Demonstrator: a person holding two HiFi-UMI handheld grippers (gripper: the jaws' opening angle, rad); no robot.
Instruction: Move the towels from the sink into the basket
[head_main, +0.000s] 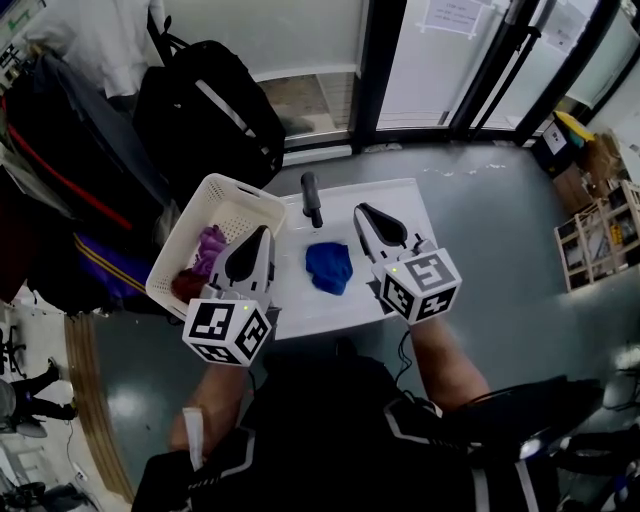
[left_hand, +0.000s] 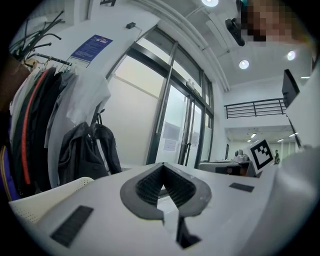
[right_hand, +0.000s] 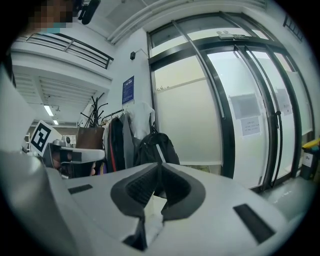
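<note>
In the head view, a white rectangular sink with a short black faucet holds a crumpled blue towel near its middle. Touching the sink's left side stands a white perforated plastic basket, tilted in the picture, with a purple towel and a dark red towel inside. The left gripper hangs over the basket's edge next to the sink with its jaws together and nothing in them. The right gripper hangs over the sink's right part, just beside the blue towel, jaws likewise pressed together and empty. A black backpack sits beyond the basket. The left gripper view shows its ribbed pads meeting at the tip with nothing between them, the basket's rim low at the left, hanging clothes and tall glass doors ahead. The right gripper view shows its pads closed on nothing, with the backpack and glass doors behind them.
</note>
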